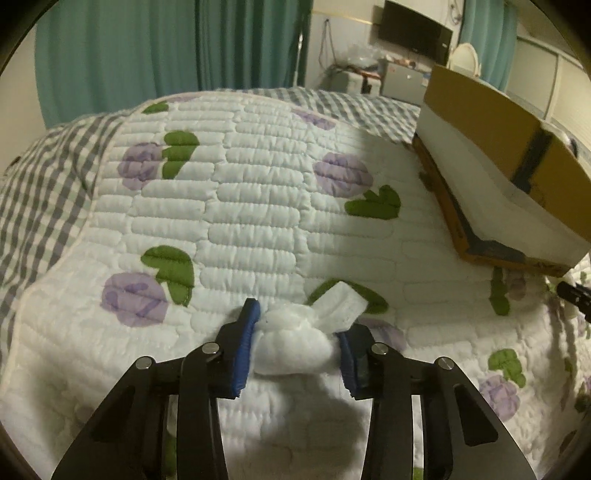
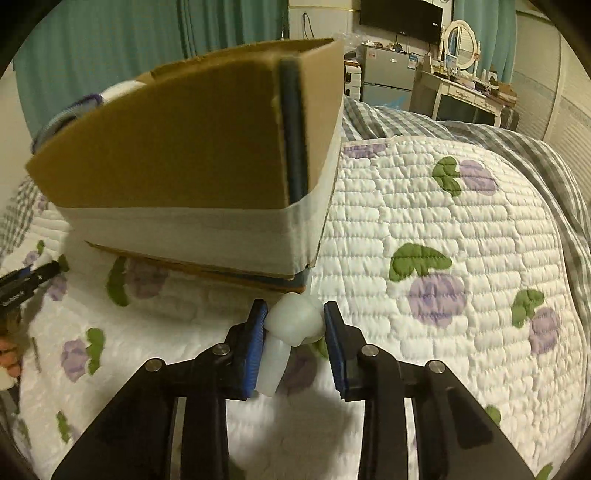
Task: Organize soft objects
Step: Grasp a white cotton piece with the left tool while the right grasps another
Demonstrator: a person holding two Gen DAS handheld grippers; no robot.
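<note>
My left gripper (image 1: 295,332) is shut on a knotted white cloth bundle (image 1: 295,341) with a flat loose end (image 1: 341,304) sticking up to the right, held just above the quilt. My right gripper (image 2: 295,321) is shut on a small white knotted soft object (image 2: 294,323) whose tail (image 2: 273,363) hangs down by the left pad. A cardboard box (image 2: 184,147) with a white band round its lower part stands directly ahead of the right gripper; it also shows at the right of the left wrist view (image 1: 491,133). Soft items (image 2: 81,107) poke over its left rim.
A white quilted bedspread with purple flowers and green leaves (image 1: 240,206) covers the bed, with a grey checked cover (image 1: 37,192) at its edges. Green curtains (image 1: 147,48), a wall TV (image 2: 400,16), a small fridge (image 2: 388,74) and a dressing table with mirror (image 2: 461,85) stand behind. The other gripper's tip shows at the left edge (image 2: 26,284).
</note>
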